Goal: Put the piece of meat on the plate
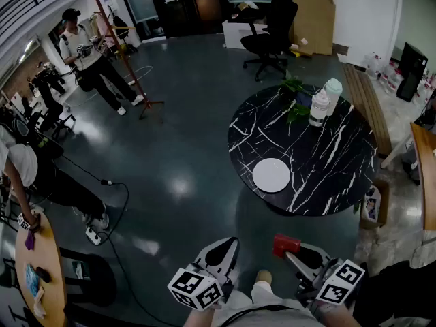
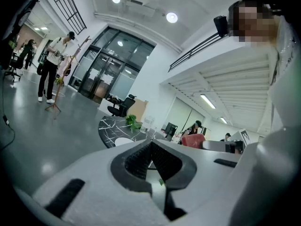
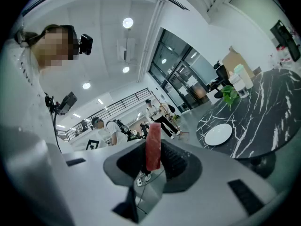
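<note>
Both low before table (image 1: pixel 240 148): right tool (image 1: pixel 294 253) level, clamped on meat (image 3: pixel 153 145); left tool (image 1: pixel 223 249) dipped slightly, closed, empty.

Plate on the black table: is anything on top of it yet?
Nothing: the plate shows a bare white top. The piece of meat is clamped in the right gripper, short of the table. The patch of table under the plate is hidden by it.

Round black marble table (image 1: pixel 327 161), white plate (image 1: pixel 271 175), two bottles (image 1: pixel 318 107), green plant (image 1: pixel 293 86)
</note>
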A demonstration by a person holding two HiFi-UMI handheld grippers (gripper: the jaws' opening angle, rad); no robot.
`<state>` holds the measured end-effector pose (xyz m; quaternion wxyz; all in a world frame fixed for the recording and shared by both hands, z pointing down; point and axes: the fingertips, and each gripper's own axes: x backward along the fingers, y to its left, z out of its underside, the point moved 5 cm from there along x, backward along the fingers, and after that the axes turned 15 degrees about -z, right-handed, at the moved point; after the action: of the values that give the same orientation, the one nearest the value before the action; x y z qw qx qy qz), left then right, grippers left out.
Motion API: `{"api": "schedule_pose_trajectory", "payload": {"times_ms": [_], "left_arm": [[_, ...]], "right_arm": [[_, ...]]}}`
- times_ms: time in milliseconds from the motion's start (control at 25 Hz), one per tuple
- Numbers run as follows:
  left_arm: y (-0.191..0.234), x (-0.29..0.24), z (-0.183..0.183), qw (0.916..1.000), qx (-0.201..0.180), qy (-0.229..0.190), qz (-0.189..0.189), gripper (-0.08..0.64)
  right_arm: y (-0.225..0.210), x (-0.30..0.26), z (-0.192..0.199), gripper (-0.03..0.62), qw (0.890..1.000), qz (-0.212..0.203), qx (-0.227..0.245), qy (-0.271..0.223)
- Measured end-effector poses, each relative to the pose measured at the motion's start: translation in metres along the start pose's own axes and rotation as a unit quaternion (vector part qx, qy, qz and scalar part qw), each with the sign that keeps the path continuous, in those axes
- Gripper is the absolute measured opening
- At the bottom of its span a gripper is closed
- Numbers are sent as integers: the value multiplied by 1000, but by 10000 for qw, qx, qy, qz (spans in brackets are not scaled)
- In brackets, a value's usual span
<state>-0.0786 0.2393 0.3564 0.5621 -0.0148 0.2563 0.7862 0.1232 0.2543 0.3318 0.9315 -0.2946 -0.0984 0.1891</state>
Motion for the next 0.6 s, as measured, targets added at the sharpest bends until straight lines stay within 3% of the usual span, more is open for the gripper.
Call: {"api": "schedule_pose_trajectory", "payload": {"times_ms": [320,600], "left_arm": [[39,-51,4,9989,173,399,-178,9],[57,-136,-33,9990,166,345,237,8]], "right_arm": [[-56,-26,-10,92,9996,181,-228,-8],[-103,-48,-38,92,9975,618,-328,-51]]}}
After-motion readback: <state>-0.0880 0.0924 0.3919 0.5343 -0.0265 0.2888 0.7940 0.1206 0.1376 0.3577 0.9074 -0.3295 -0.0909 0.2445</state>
